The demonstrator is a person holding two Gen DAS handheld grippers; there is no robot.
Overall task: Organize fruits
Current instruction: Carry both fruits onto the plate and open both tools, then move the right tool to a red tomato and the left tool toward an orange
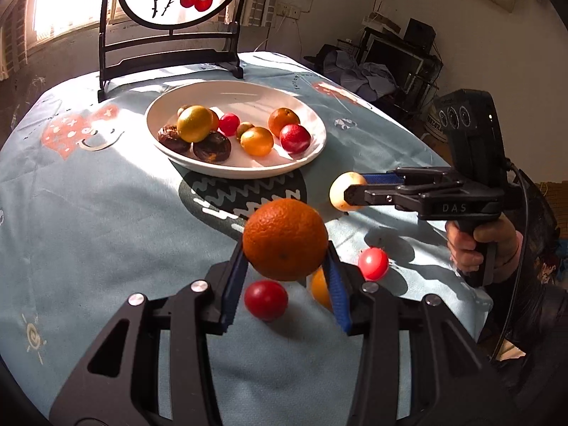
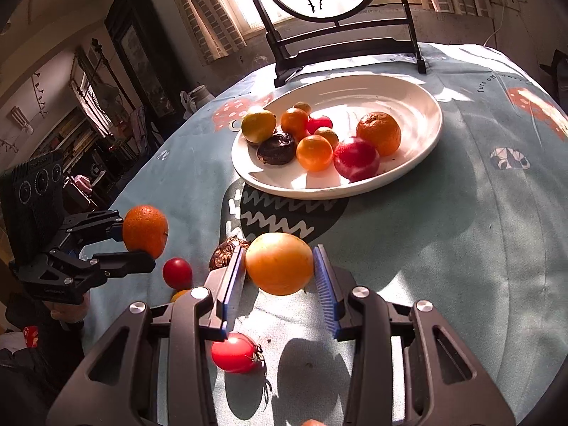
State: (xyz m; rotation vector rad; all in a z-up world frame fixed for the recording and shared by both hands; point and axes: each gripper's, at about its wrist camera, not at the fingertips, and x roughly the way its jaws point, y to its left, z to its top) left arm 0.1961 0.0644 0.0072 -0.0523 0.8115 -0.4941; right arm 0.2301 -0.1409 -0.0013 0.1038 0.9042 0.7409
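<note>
My left gripper (image 1: 285, 248) is shut on a large orange (image 1: 285, 238) and holds it above the table, short of the white plate (image 1: 312, 120). It also shows in the right wrist view (image 2: 142, 245) with the orange (image 2: 145, 230). My right gripper (image 2: 278, 261) is shut on a yellow-orange fruit (image 2: 279, 262), seen pale in the left wrist view (image 1: 346, 191). The plate (image 2: 426, 103) holds several oranges, red fruits and dark dried fruits. Two red tomatoes (image 1: 265, 300) (image 1: 372, 263) and a small orange (image 1: 319, 289) lie on the cloth below my left gripper.
A black stand with a round painted panel (image 1: 170, 46) stands behind the plate. A dark dried fruit (image 2: 225, 252) and a red tomato (image 2: 236, 353) lie on the blue tablecloth (image 1: 88, 213) near my right gripper. Room clutter lies beyond the table's right edge.
</note>
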